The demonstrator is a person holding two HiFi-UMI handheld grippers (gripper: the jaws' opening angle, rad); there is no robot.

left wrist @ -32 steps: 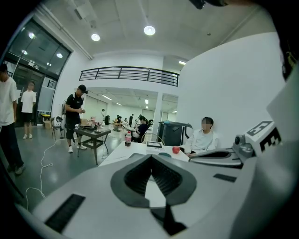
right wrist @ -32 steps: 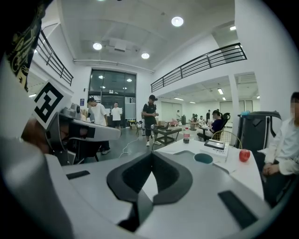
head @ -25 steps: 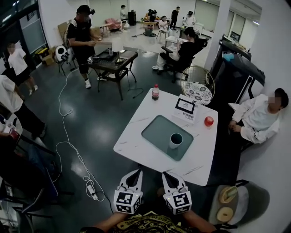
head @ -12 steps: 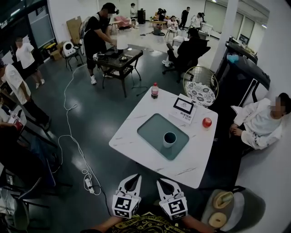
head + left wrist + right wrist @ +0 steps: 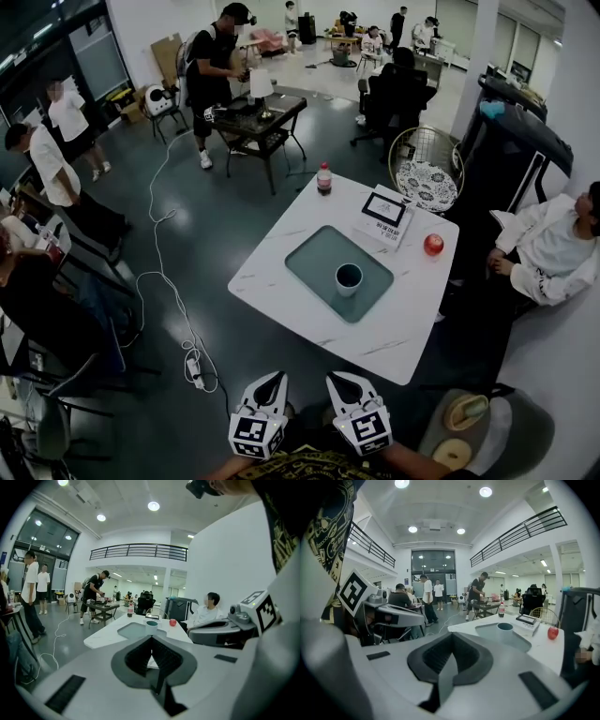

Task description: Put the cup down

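The cup stands upright on the grey tray, on the white table at the centre of the head view. At the bottom edge, the left gripper and right gripper hang side by side, well short of the table. Both have their jaws pressed together on nothing (each gripper view shows the tips meeting). A red apple lies right of the tray.
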